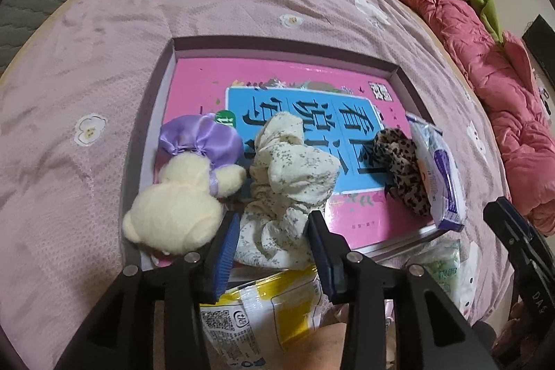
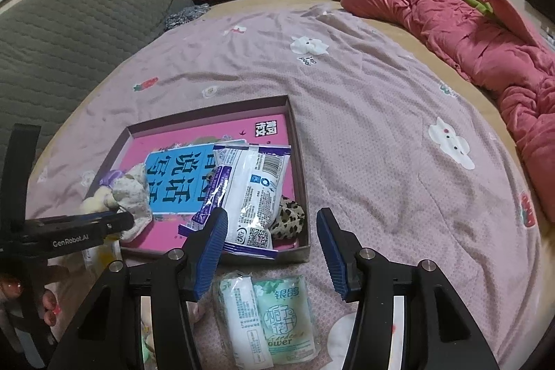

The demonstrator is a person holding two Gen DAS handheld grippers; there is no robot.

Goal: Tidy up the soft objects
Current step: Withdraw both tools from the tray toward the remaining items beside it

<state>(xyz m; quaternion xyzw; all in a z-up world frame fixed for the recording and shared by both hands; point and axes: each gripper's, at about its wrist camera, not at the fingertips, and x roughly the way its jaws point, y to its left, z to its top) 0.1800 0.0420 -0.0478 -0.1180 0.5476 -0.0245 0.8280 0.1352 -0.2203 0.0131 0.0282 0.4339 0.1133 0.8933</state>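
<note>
A shallow box (image 1: 166, 85) with a pink book inside lies on the bed. In it lie a cream teddy bear with a purple cap (image 1: 180, 196), a floral cream cloth (image 1: 288, 182), a leopard scrunchie (image 1: 402, 169) and a white and purple packet (image 1: 438, 175). My left gripper (image 1: 274, 224) is open, with its fingers either side of the floral cloth's near end. My right gripper (image 2: 274, 224) is open and empty, above the box's near right corner (image 2: 305, 252). The packet (image 2: 253, 189) and scrunchie (image 2: 288, 221) sit just beyond it. A green tissue pack (image 2: 277, 314) lies on the bed below it.
A yellow snack bag (image 1: 263, 304) lies under my left gripper, outside the box. The bed has a pink patterned sheet (image 2: 364, 127). A red quilt (image 2: 485, 51) with green cloth lies along the right. A grey headboard (image 2: 69, 30) stands at the left.
</note>
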